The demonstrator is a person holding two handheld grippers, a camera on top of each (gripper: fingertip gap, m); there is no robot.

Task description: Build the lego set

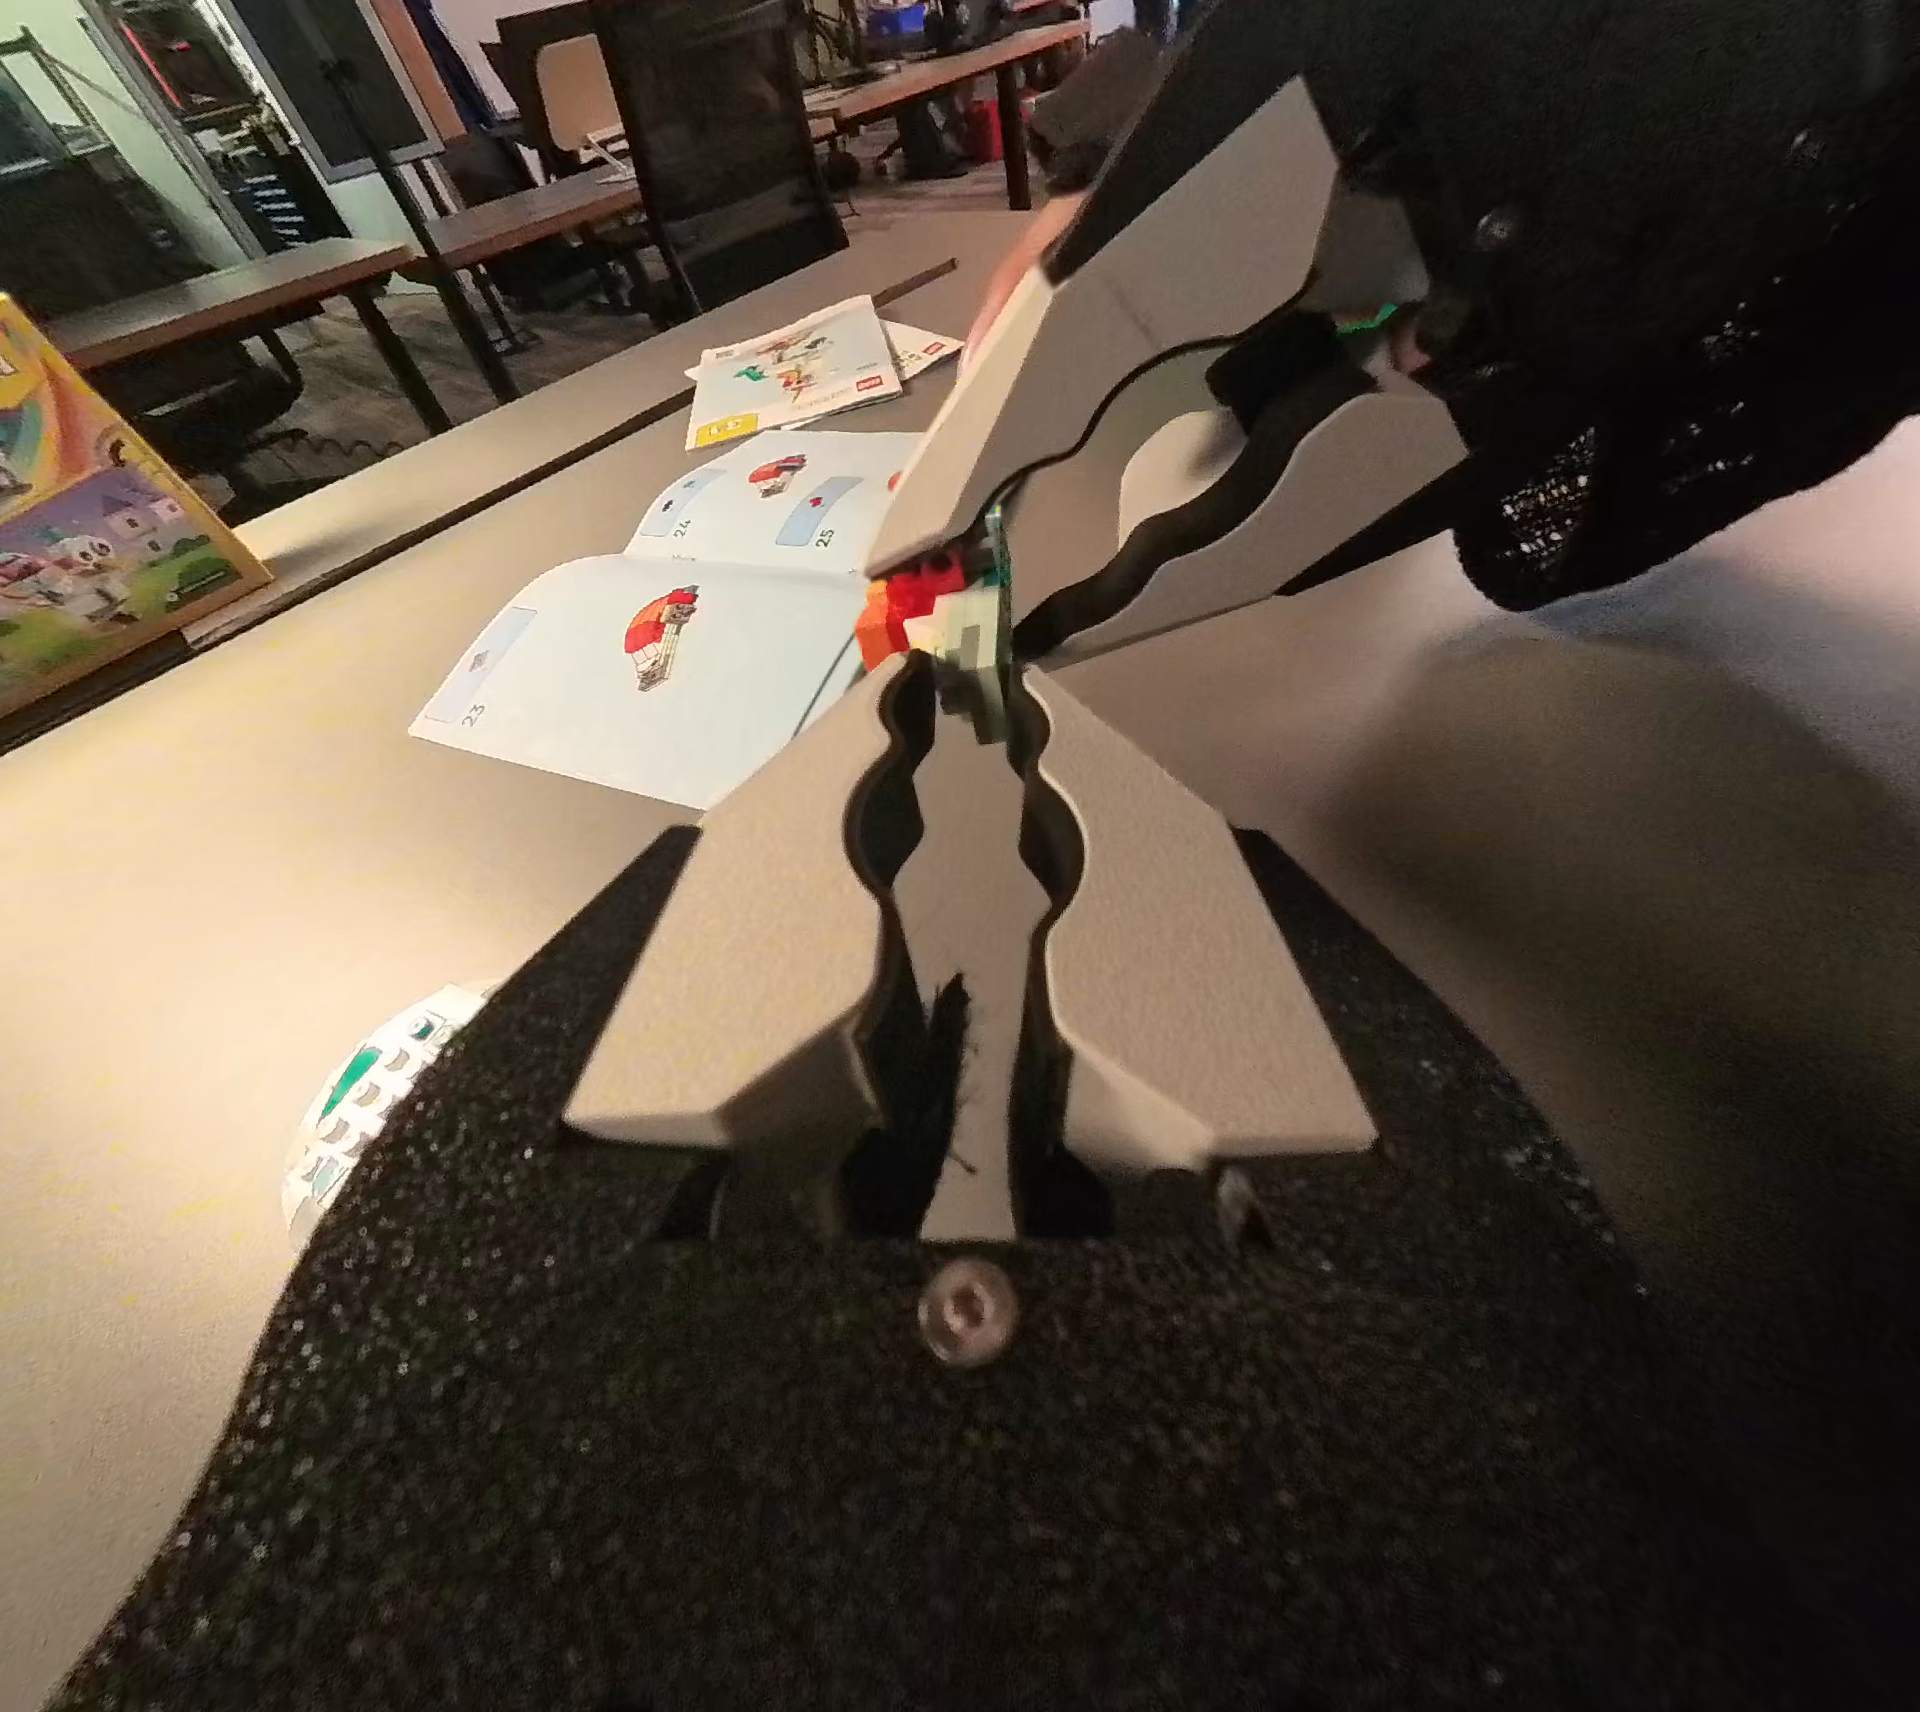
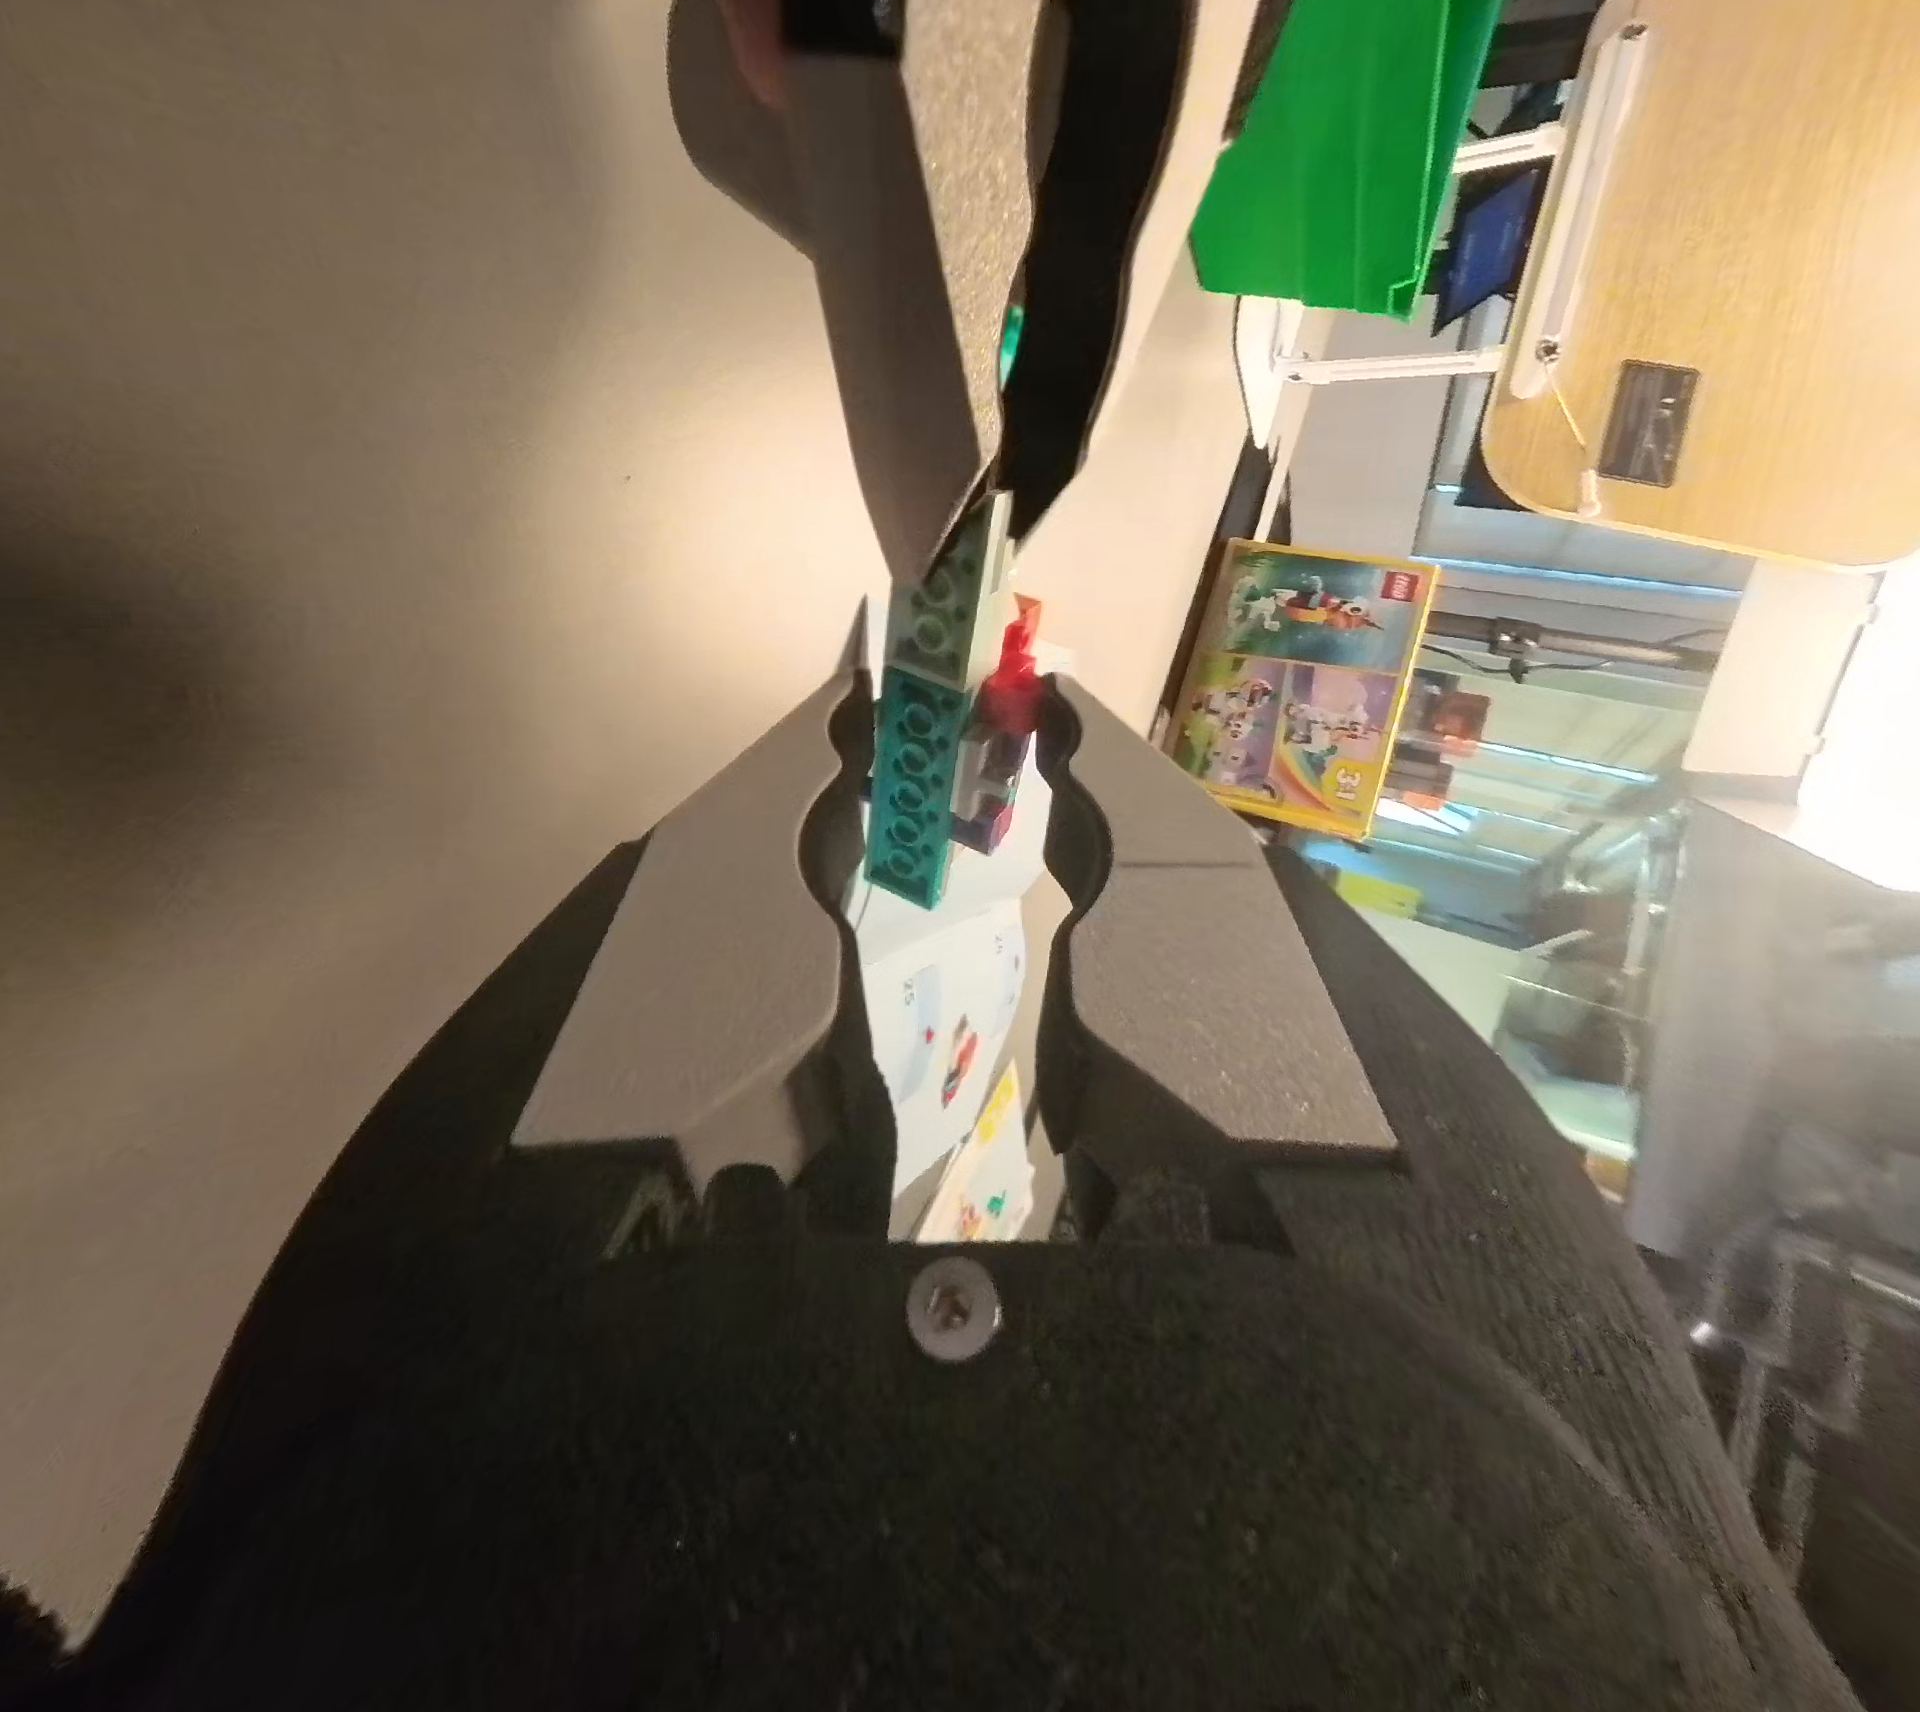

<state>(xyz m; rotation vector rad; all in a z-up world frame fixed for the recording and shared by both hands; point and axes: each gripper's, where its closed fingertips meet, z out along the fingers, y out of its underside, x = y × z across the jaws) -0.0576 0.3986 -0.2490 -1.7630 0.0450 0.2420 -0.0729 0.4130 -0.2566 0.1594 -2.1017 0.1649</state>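
Left gripper (image 1: pixel 971 675): fingers drawn in on the small lego build (image 1: pixel 951 623), pinching its white and grey end; it shows again in the right wrist view (image 2: pixel 997 509), coming down from the top onto the pale end of the plate.
Right gripper (image 2: pixel 956 686): fingers close around the build (image 2: pixel 935 769) at their tips; whether both pads press on it I cannot tell. In the left wrist view it reaches in from the upper right (image 1: pixel 935 561), tips on the red part.
Lego build: held in the air between the two grippers, clear of the table (image 1: pixel 260 883). Teal plate with a pale green plate joined end to end; red, orange, white, grey and purple pieces stacked on one face.
Instruction booklet (image 1: pixel 665 623): open, flat on the table, just behind the build.
Second booklet (image 1: pixel 795 384): closed, farther back on the same table.
Set box (image 1: pixel 94 540): standing at the table's left edge, yellow border; also seen beyond the build in the right wrist view (image 2: pixel 1299 686).
Bag of parts (image 1: pixel 364 1091): white and green, partly hidden beside the left gripper's body.
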